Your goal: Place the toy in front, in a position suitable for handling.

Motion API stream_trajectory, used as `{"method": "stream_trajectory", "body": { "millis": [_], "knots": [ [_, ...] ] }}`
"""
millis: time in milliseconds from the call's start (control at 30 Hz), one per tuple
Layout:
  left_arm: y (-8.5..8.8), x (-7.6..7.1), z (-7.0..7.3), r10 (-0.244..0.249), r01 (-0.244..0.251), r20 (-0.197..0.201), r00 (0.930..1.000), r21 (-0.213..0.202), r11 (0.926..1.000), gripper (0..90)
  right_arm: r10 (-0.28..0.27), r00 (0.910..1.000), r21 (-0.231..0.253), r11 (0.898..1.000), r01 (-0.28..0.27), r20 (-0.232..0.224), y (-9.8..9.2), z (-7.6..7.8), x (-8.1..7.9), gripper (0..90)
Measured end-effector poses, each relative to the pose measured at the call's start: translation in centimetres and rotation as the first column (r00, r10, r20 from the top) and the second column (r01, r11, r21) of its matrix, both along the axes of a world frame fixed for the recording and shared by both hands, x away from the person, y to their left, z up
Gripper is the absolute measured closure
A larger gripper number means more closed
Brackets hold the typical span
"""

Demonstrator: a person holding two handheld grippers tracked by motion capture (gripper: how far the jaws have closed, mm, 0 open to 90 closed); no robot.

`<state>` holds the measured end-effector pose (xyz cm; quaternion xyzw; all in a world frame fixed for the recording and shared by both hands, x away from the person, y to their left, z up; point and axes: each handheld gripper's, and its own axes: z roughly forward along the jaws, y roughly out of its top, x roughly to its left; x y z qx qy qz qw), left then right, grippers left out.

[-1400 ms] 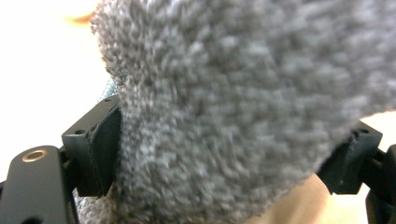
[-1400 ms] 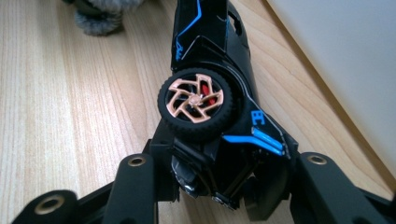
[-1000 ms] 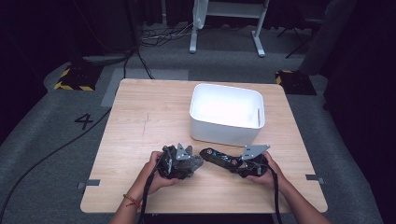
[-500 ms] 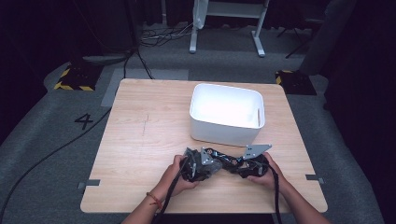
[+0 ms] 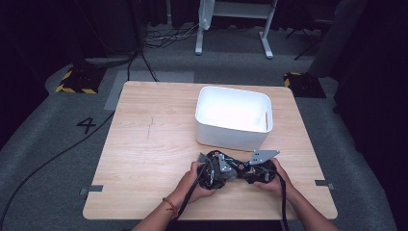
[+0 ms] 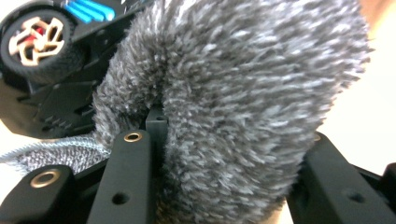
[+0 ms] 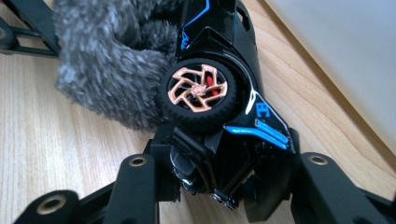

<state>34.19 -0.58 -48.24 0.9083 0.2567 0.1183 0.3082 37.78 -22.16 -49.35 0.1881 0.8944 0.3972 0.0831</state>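
Left gripper [image 5: 214,169]: near the bench's near edge; jaws closed on a grey fluffy cloth [image 6: 243,93].
Right gripper [image 5: 257,171]: jaws clamped around a black toy car [image 7: 219,93], cloth pressed against it.
White bin [image 5: 234,117]: just beyond, looks empty.
Progress: judged mid-wipe; nothing binned yet.

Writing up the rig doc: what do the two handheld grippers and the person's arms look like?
Both grippers, left gripper and right gripper, are black, with flat black jaws carrying brass-ringed screw holes. Each has a grey three-cornered plate on top and a black cable trailing back toward the person. The forearms are bare, with no sleeves in view; a thin red band sits on the left wrist.
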Motion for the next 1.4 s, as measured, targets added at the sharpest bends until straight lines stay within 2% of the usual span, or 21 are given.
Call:
{"method": "stream_trajectory", "body": {
  "millis": [100,133,200,300,367,400,500,567,600,633,667,700,800,867,933,1000,1100,1167,1233,1333,1400],
  "knots": [
    [0.1,-0.1,0.4,-0.003,0.001,-0.026,0.9997,-0.065,0.9979,58.5,0.013,0.9998,-0.011,1.000,-0.013,0.012,0.1,0.1,-0.2,58.1],
    [0.1,-0.1,0.4,0.002,-0.004,-0.024,0.9997,-0.071,0.9975,58.5,0.013,0.9999,-0.011,1.000,-0.013,0.010,0.1,0.1,-0.2,58.0],
    [0.0,-0.1,0.3,-0.001,0.000,-0.013,0.9999,-0.064,0.9979,58.4,0.011,0.9999,-0.007,1.000,-0.011,0.003,0.0,0.1,-0.1,58.0],
    [0.6,-0.1,-0.2,0.016,-0.017,0.039,0.9991,0.034,0.9993,58.6,0.024,0.9997,-0.010,1.000,-0.024,-0.001,-0.1,0.1,-0.3,58.0],
    [2.0,0.4,-0.4,0.053,-0.053,-0.010,0.9985,-0.005,0.9986,58.7,0.030,0.9995,-0.007,1.000,-0.030,-0.004,-0.2,0.1,-0.2,58.0],
    [2.6,0.6,-0.3,0.073,-0.073,-0.004,0.9973,0.005,0.9973,58.7,0.039,0.9992,-0.007,0.999,-0.039,-0.010,-0.3,0.1,-0.3,58.0],
    [4.3,1.1,-0.4,0.133,-0.135,0.038,0.9903,0.039,0.9901,58.1,0.056,0.9982,-0.003,0.998,-0.056,-0.021,-0.6,0.2,-0.2,57.9],
    [5.8,1.8,-0.4,0.204,-0.207,0.062,0.9770,0.051,0.9770,55.4,0.090,0.9950,0.010,0.996,-0.089,-0.044,-1.0,0.2,-0.1,58.1],
    [6.6,2.2,-0.4,0.233,-0.236,0.057,0.9707,0.042,0.9709,55.4,0.090,0.9950,0.010,0.996,-0.089,-0.044,-1.0,0.2,-0.1,58.1],
    [7.5,2.7,-0.5,0.265,-0.266,0.024,0.9638,0.015,0.9639,55.5,0.100,0.9937,0.009,0.995,-0.100,-0.049,-1.0,0.3,-0.2,58.2],
    [7.9,2.8,-0.5,0.271,-0.271,0.012,0.9626,0.006,0.9627,55.5,0.095,0.9946,-0.005,0.995,-0.096,-0.040,-0.9,0.3,-0.2,58.4],
    [8.1,2.8,-0.5,0.272,-0.272,0.022,0.9621,0.012,0.9622,55.5,0.092,0.9951,-0.009,0.996,-0.092,-0.037,-0.9,0.3,-0.2,58.5],
    [7.7,2.3,-0.5,0.249,-0.250,0.031,0.9680,0.011,0.9683,56.0,0.066,0.9967,0.004,0.998,-0.066,-0.046,-0.9,0.2,0.1,58.7],
    [7.0,1.6,-0.4,0.194,-0.194,0.017,0.9808,-0.005,0.9810,56.3,0.039,0.9983,0.007,0.999,-0.038,-0.043,-0.9,0.2,0.2,58.7],
    [5.6,0.6,-0.2,0.100,-0.100,0.003,0.9950,-0.027,0.9947,56.5,0.028,0.9988,0.010,1.000,-0.028,-0.041,-1.0,0.1,0.3,58.7],
    [4.0,-0.2,-0.2,0.031,-0.031,-0.004,0.9995,-0.033,0.9990,56.5,0.028,0.9988,0.009,1.000,-0.028,-0.040,-1.0,0.1,0.3,58.7],
    [2.0,-0.8,-0.2,-0.049,0.048,-0.020,0.9986,-0.063,0.9969,56.1,0.037,0.9986,0.010,0.999,-0.036,-0.037,-0.9,0.1,0.1,58.6],
    [0.6,-0.9,-0.3,-0.079,0.078,-0.019,0.9967,-0.051,0.9957,55.1,0.065,0.9973,0.014,0.998,-0.065,-0.033,-0.7,0.1,-0.1,58.6],
    [0.1,-0.9,-0.4,-0.089,0.089,-0.009,0.9960,-0.040,0.9952,54.2,0.067,0.9976,0.000,0.998,-0.067,-0.020,-0.4,0.1,-0.3,58.4],
    [0.6,-0.5,-0.4,-0.070,0.068,-0.033,0.9970,-0.064,0.9957,54.8,0.071,0.9974,-0.008,0.997,-0.071,-0.011,-0.5,0.1,-0.4,58.1],
    [1.0,-0.3,-0.3,-0.047,0.045,-0.034,0.9983,-0.058,0.9973,55.1,0.076,0.9971,-0.014,0.997,-0.076,-0.005,-0.5,0.2,-0.5,57.9]
  ]
}}
